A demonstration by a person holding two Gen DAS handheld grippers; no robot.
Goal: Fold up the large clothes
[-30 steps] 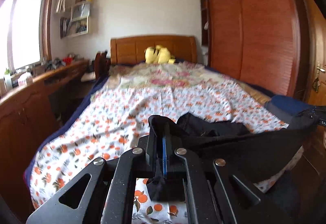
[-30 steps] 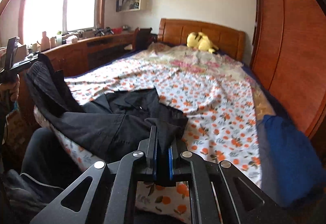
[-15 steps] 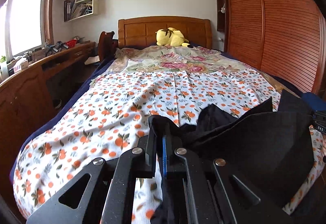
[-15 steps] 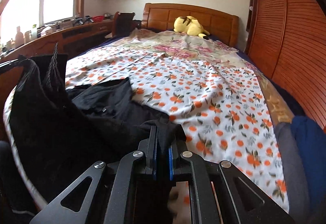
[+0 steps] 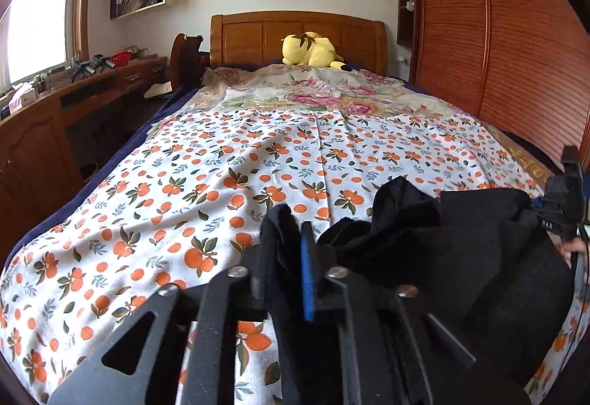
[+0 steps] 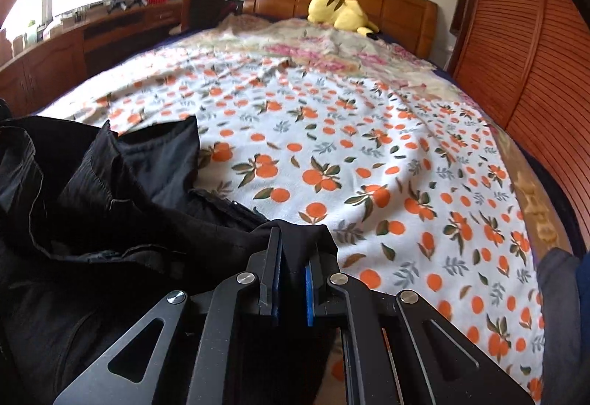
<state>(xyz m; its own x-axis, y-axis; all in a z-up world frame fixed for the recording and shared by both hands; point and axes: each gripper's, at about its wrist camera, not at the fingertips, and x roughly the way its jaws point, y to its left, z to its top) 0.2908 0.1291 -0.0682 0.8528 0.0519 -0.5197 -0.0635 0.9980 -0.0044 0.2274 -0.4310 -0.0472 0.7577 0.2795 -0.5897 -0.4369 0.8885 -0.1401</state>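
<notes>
A large black garment (image 5: 461, 250) hangs between my two grippers over the near end of the bed. My left gripper (image 5: 291, 239) is shut on one edge of it, with black cloth bunched between the blue pads. My right gripper (image 6: 293, 257) is shut on another edge of the garment (image 6: 110, 206), which spreads in folds to the left in the right wrist view. The right gripper also shows at the far right of the left wrist view (image 5: 564, 202), holding the cloth up.
The bed has an orange-print sheet (image 5: 258, 165) and a floral blanket (image 5: 313, 95) farther up. A yellow plush toy (image 5: 311, 49) lies by the wooden headboard. A wooden desk (image 5: 73, 99) runs along the left, a slatted wardrobe (image 5: 497, 36) along the right.
Both grippers have moved forward over the bed and lower, carrying the black garment with them. The bed now fills more of both views.
</notes>
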